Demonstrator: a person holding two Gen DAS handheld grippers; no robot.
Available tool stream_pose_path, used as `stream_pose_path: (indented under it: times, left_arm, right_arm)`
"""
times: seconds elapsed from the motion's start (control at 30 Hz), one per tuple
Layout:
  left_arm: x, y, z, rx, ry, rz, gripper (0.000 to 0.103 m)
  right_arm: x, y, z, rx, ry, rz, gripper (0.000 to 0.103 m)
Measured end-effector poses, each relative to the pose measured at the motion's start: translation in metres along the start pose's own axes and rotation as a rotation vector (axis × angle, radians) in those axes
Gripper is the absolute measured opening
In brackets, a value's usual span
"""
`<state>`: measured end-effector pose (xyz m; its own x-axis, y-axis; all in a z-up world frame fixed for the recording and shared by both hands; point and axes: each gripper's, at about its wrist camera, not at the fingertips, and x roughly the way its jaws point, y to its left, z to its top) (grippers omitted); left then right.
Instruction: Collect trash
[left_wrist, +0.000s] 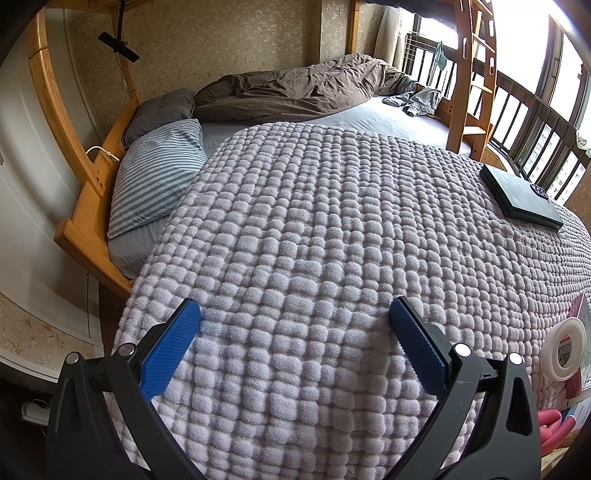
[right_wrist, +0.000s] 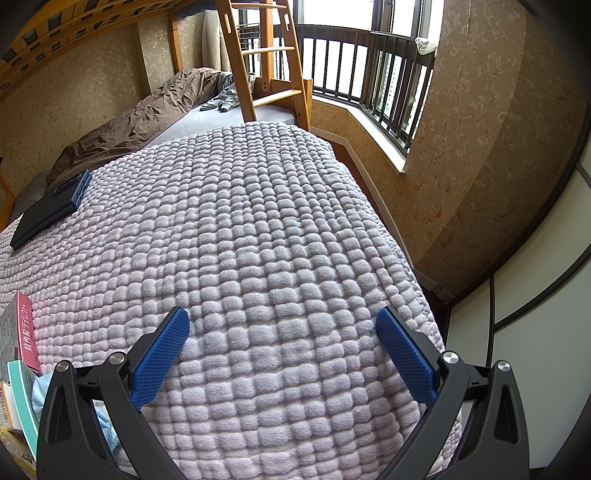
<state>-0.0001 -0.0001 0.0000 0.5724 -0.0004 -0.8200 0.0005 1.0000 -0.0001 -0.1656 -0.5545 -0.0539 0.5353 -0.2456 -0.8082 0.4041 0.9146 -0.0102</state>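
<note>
While both the left gripper and right gripper gape empty over the bed's bumpy quilt, only the left view shows the striped pillow.

Both wrist views close above, sharing quilted blanket, seemingly overlapping

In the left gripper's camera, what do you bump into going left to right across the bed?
Wooden bed frame → striped pillow → bumpy lilac blanket → flat black box.
</note>
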Motion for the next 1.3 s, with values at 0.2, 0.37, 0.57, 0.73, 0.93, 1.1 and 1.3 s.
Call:
stream_pose_path:
  times: [0.2, 0.37, 0.57, 0.73, 0.93, 1.1, 1.3]
  left_arm:
    - [0.000, 0.000, 0.000, 0.004, 0.000, -0.002, 0.102]
    - [-0.004, 0.008, 0.008, -0.002, 0.003, 0.007, 0.102]
    - [-0.079, 0.021, 0.005, 0.006, -0.156, -0.072, 0.102]
    - [-0.147, -0.001, -0.028, 0.131, -0.220, -0.307, 0.102]
    - [-0.179, -0.048, -0.072, 0.315, -0.207, -0.505, 0.102]
    - [-0.172, -0.087, -0.107, 0.541, -0.195, -0.497, 0.102]
    - [-0.147, -0.114, -0.125, 0.689, -0.186, -0.422, 0.102]
  right_arm:
    - [0.000, -0.001, 0.001, -0.002, 0.001, 0.002, 0.099]
    - [-0.011, 0.001, 0.005, -0.045, 0.004, -0.003, 0.099]
    - [-0.098, 0.011, -0.010, -0.093, -0.179, 0.059, 0.099]
    - [-0.164, 0.032, -0.042, -0.151, -0.247, 0.260, 0.099]
    - [-0.182, 0.077, -0.080, -0.243, -0.167, 0.434, 0.099]
    - [-0.162, 0.104, -0.093, -0.243, -0.071, 0.495, 0.099]
    - [-0.137, 0.130, -0.092, -0.250, 0.000, 0.481, 0.099]
